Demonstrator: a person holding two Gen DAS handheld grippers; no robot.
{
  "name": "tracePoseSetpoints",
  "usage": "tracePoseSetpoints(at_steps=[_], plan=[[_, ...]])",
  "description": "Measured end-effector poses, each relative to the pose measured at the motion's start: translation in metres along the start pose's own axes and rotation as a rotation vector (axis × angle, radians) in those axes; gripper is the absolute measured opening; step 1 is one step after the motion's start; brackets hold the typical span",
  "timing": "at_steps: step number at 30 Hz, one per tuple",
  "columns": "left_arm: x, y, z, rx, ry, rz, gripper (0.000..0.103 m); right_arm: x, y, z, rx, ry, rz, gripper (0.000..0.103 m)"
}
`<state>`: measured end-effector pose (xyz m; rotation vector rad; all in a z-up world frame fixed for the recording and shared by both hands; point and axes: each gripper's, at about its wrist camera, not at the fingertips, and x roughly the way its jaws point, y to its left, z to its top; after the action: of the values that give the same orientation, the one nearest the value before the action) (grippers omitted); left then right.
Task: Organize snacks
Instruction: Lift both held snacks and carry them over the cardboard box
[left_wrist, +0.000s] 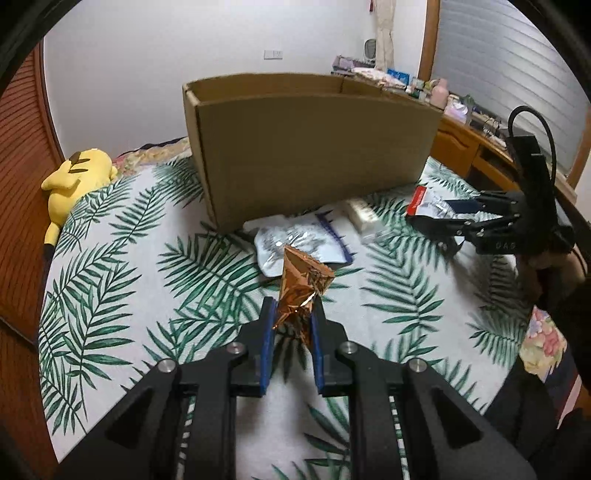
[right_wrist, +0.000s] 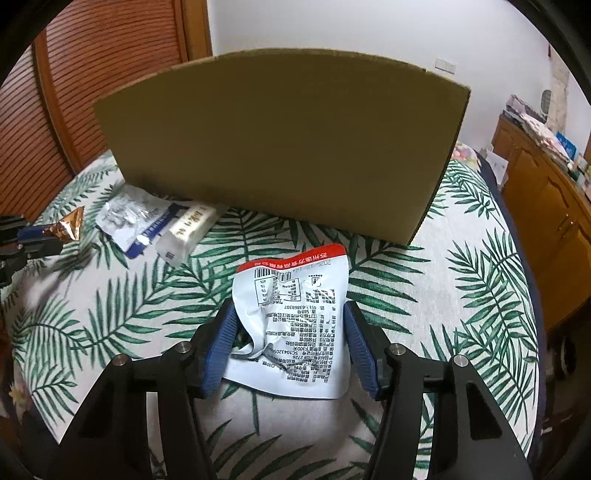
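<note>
My left gripper (left_wrist: 292, 308) is shut on a copper foil snack packet (left_wrist: 303, 284), held above the leaf-print bed. A large open cardboard box (left_wrist: 314, 155) stands behind it. My right gripper (right_wrist: 290, 314) is open, its blue pads either side of a white snack bag with a red top edge (right_wrist: 295, 314) lying on the bed; the pads do not press it. The right gripper also shows in the left wrist view (left_wrist: 436, 212) at that bag (left_wrist: 424, 201). A silver and blue pouch (left_wrist: 303, 243) and a white bar packet (left_wrist: 362, 214) lie before the box.
The box wall (right_wrist: 288, 147) fills the right wrist view ahead. A yellow plush toy (left_wrist: 74, 177) lies at the bed's left edge by a wooden louvred door (right_wrist: 92, 74). A cluttered wooden dresser (left_wrist: 465, 140) runs along the right.
</note>
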<state>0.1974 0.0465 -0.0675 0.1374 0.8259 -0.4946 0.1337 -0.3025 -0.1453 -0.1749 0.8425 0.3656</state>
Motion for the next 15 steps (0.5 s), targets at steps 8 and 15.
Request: tracePoseSetpoints(at_steps=[8,15], plan=[[-0.024,-0.012,0.019,-0.010,-0.088,-0.016,0.015,-0.035,0.004,0.006,0.004,-0.080,0.021,0.059],[-0.035,-0.018,0.042,-0.019,-0.160,-0.006,0.015,-0.068,0.001,0.022,-0.006,-0.158,0.027,0.059]])
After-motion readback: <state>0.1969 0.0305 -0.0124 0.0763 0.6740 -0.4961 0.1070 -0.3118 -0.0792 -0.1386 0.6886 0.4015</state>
